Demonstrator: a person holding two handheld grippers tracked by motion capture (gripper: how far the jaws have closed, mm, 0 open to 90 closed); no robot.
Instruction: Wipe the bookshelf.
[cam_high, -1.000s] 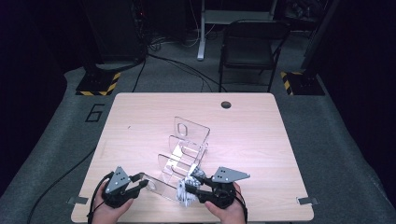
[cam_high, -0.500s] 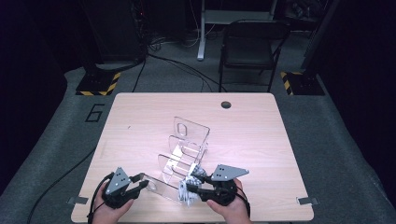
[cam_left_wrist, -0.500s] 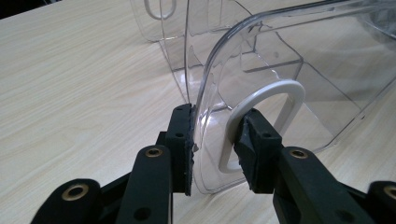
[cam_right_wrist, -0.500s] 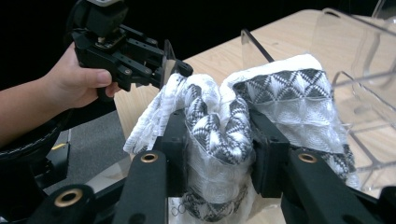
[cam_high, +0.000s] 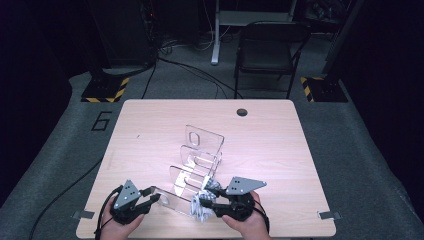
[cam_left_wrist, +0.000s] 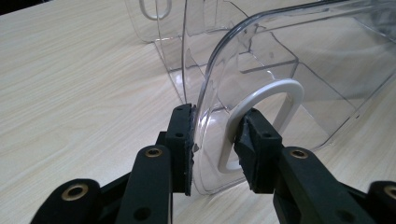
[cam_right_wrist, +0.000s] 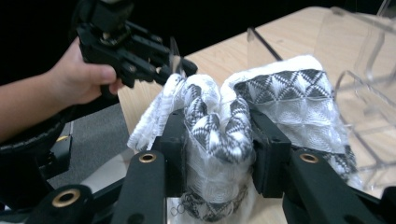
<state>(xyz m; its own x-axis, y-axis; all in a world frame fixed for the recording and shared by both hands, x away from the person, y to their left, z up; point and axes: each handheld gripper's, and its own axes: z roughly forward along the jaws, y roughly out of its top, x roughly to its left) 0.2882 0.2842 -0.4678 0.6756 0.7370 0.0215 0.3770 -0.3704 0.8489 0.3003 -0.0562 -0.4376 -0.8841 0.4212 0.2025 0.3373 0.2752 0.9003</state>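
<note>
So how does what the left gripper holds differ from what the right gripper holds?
The left gripper clamps the near wall of a clear plastic organizer: rigid, see-through, resting on the table. The right gripper squeezes a black-and-white patterned cloth: soft, opaque, bunched. In both cases the jaws are shut on the item.

Hand-held gripper (cam_left_wrist: 212, 140) on clear organizer (cam_left_wrist: 280, 70)

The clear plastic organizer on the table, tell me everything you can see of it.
The clear plastic organizer is transparent, acrylic by its look, with stepped upright panels that rise toward the far side, each with a rounded slot cut-out. It sits near the middle of the wooden table. The left tool grips its nearest panel at the edge, one pad inside the slot. The black-and-white patterned cloth, clamped in the right tool, sits against its near right side.
</note>
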